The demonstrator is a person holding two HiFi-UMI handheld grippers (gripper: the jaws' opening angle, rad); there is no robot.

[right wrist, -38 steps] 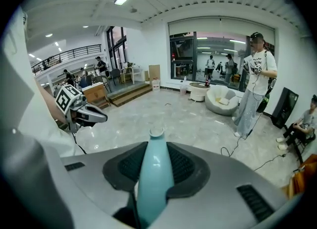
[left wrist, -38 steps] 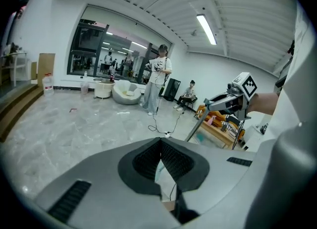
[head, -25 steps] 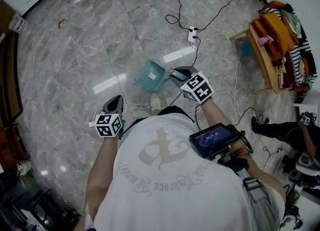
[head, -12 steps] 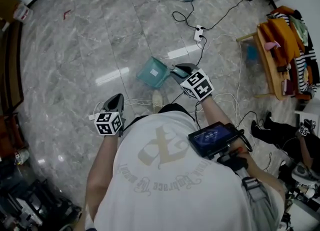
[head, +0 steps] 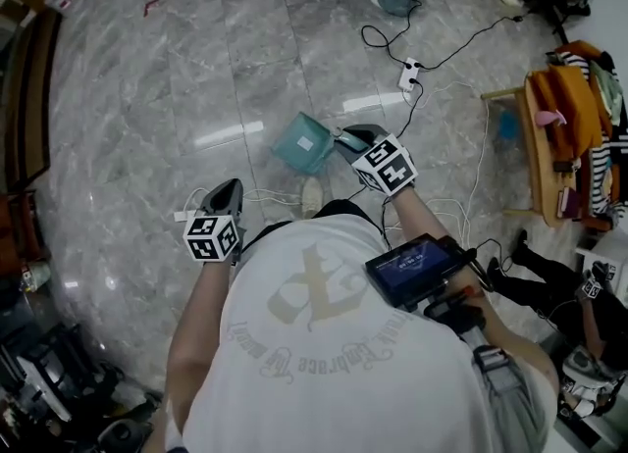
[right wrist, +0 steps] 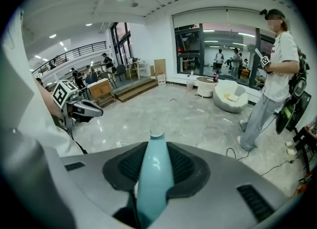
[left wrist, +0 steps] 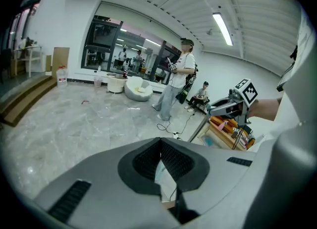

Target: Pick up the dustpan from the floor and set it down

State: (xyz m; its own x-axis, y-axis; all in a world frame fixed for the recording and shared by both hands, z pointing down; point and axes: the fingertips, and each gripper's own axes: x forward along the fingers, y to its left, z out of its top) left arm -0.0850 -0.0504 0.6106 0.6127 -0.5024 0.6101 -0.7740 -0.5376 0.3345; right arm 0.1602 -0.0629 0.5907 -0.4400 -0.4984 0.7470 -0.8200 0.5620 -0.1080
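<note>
So the right gripper (head: 345,137) was clamped on just the dustpan (head: 301,144) handle, left gripper (head: 227,196) closed up, empty. Pan could've twisted loose onto the floor (head: 147,127), I reckon.

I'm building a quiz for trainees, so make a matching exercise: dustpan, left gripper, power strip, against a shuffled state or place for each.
1 dustpan
2 left gripper
3 power strip

A on the floor among cables
B jaws together, nothing between
C handle clamped in the right gripper

Pairs: 1-C, 2-B, 3-A
</note>
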